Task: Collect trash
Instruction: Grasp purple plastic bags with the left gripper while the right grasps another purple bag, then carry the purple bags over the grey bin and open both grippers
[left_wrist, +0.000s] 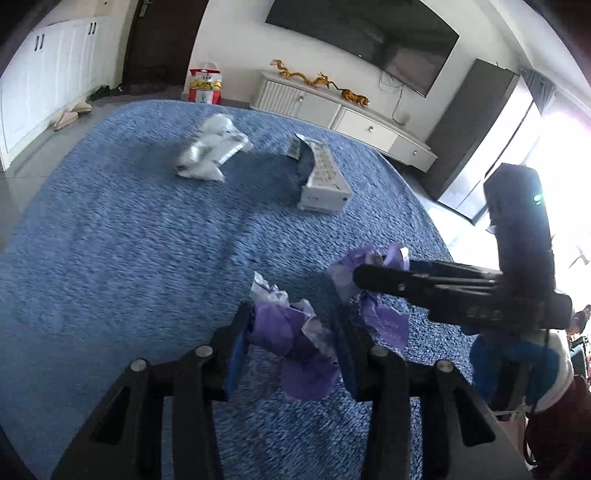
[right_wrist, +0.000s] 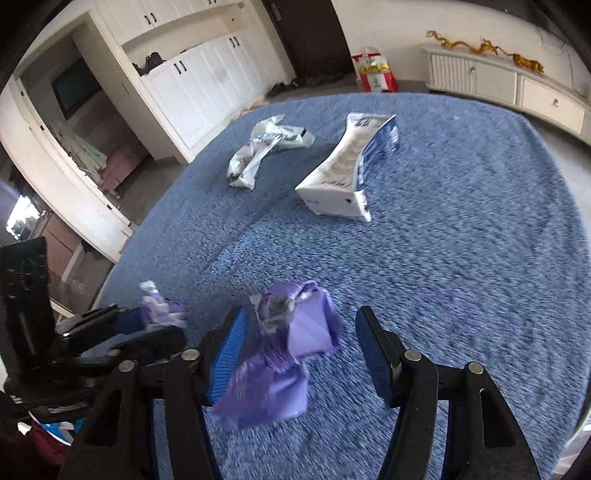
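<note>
The purple bag (right_wrist: 280, 350) lies crumpled on the blue carpet (right_wrist: 461, 277), low in the middle of the right wrist view, and it stretches from the lower left toward the upper centre of that frame. Your right gripper (right_wrist: 299, 354) straddles it: the bag sits against the left blue pad, while the right pad stands well clear, so this claw is open with the bag inside the gap. Your left gripper (left_wrist: 291, 339) already has its end of the purple plastic, both pads pressing on the bunched film at the bottom centre of the left wrist view. From there the bag runs to the right, toward the other claw's black fingers (left_wrist: 373, 273) at mid-right. So the left hand is the holder and the right is the nearer free one; the bag lies off-centre in its gap, toward the left pad. Farther up the carpet, well apart from both claws, wait the white wrapper (right_wrist: 262, 147) and the white and blue carton (right_wrist: 351, 170).
</note>
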